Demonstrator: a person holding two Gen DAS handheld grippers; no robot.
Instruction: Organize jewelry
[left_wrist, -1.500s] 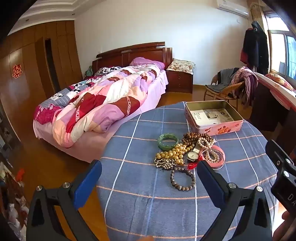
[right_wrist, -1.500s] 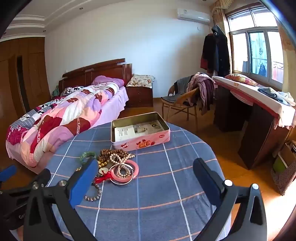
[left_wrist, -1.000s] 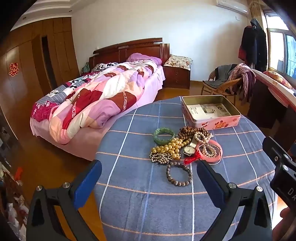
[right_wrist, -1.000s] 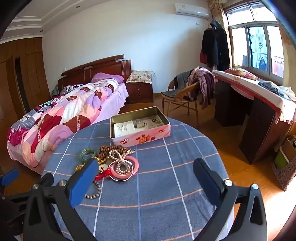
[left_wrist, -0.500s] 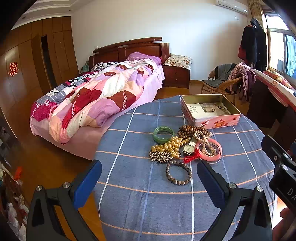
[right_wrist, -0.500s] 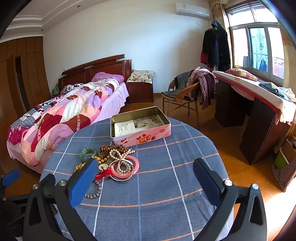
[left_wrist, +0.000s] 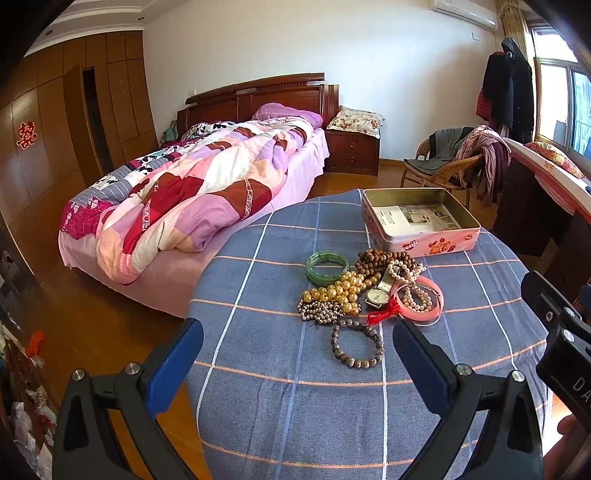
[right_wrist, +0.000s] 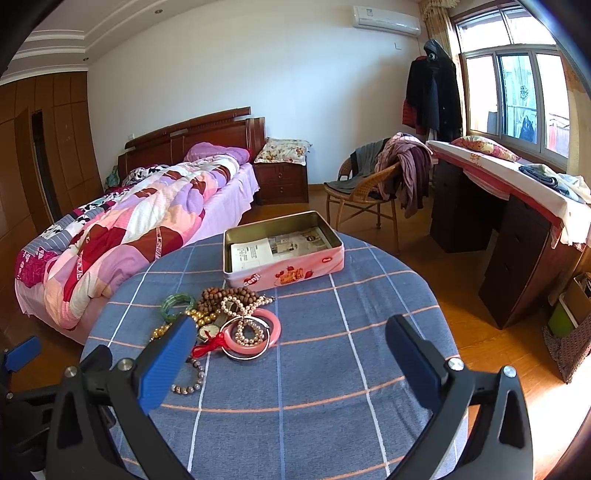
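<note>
A heap of jewelry lies on the round table's blue checked cloth (left_wrist: 258, 369): a green bangle (left_wrist: 327, 261), gold beads (left_wrist: 340, 290), brown wooden beads (left_wrist: 380, 260), a watch (left_wrist: 376, 296), a pink bangle (left_wrist: 428, 308) with pearls inside it, and a dark bead bracelet (left_wrist: 356, 348). Behind the heap stands an open pink tin (left_wrist: 421, 221) lined with paper. My left gripper (left_wrist: 297, 354) is open, hovering near the dark bracelet. My right gripper (right_wrist: 290, 345) is open too, low over the cloth, right of the pink bangle (right_wrist: 255, 334) and short of the tin (right_wrist: 282, 251).
A bed with a patchwork quilt (left_wrist: 192, 192) stands left of the table. A wicker chair draped with clothes (right_wrist: 373, 188) and a dark desk (right_wrist: 498, 221) are to the right. The table edge drops to a wooden floor (right_wrist: 480, 332).
Both grippers have moved in a little toward the jewelry heap, so the table looks nearer. Both stay open; the jewelry and the tin have not moved.
</note>
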